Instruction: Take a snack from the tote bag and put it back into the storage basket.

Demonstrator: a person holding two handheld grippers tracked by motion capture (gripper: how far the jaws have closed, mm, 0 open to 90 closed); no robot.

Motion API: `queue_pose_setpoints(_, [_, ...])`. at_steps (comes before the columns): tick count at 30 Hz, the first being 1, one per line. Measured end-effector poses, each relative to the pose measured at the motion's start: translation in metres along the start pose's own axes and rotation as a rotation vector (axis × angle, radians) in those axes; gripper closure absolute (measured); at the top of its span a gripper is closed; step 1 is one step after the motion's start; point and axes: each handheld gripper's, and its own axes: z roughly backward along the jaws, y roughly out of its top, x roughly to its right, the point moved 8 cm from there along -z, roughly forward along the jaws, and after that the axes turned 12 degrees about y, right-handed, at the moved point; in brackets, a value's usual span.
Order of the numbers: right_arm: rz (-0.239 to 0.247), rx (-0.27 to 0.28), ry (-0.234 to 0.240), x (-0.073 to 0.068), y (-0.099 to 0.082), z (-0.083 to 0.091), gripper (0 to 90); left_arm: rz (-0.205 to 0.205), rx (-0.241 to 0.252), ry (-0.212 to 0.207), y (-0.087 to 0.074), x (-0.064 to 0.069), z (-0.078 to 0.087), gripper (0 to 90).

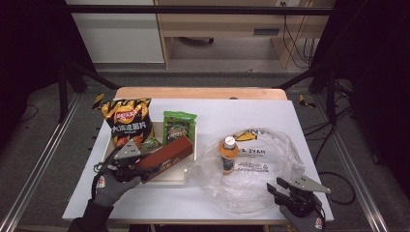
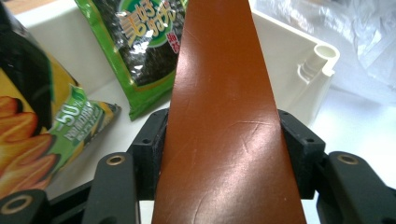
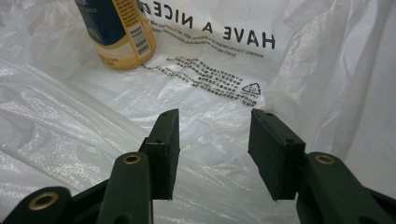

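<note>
White table [image 1: 159, 203], grey floor around; left gripper [image 2: 222, 140] clamped on brown box [image 2: 224, 116], right gripper [image 3: 215, 144] apart over plastic bag [image 3: 70, 130]

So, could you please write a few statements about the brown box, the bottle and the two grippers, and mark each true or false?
1. The left gripper is shut on the brown box. True.
2. The bottle stands in the white tray. False: it stands on the plastic bag.
3. The right gripper holds the bottle. False: its jaws are open and hold nothing.
4. A green packet lies in the tray. True.
</note>
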Motion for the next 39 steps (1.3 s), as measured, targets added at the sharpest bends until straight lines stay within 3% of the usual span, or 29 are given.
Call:
queue_pose_setpoints(11, [0.0, -0.001, 0.0, 0.0, 0.0, 0.0, 53.6, -0.001, -0.02, -0.016, -0.006, 0.002, -0.005, 42.8])
queue_pose_setpoints(22, [0.0, -0.002, 0.001, 0.0, -0.001, 0.0, 53.5, -0.026, -0.076, -0.039, -0.017, 0.007, -0.009, 42.7])
queue_pose_setpoints(31, [0.002, -0.003, 0.002, 0.0, 0.0, 0.0, 53.0, 0.013, -0.05, -0.03, -0.017, 0.003, -0.011, 40.4])
queue_pose_setpoints(37, [0.002, -0.003, 0.002, 0.0, 0.0, 0.0, 52.6, 0.056, 0.017, -0.02, -0.01, 0.0, -0.001, 35.9])
queue_pose_setpoints(39, [0.0, -0.002, 0.002, -0.001, 0.0, 0.0, 52.6, 0.076, 0.064, 0.002, -0.004, -0.001, 0.009, 35.1])
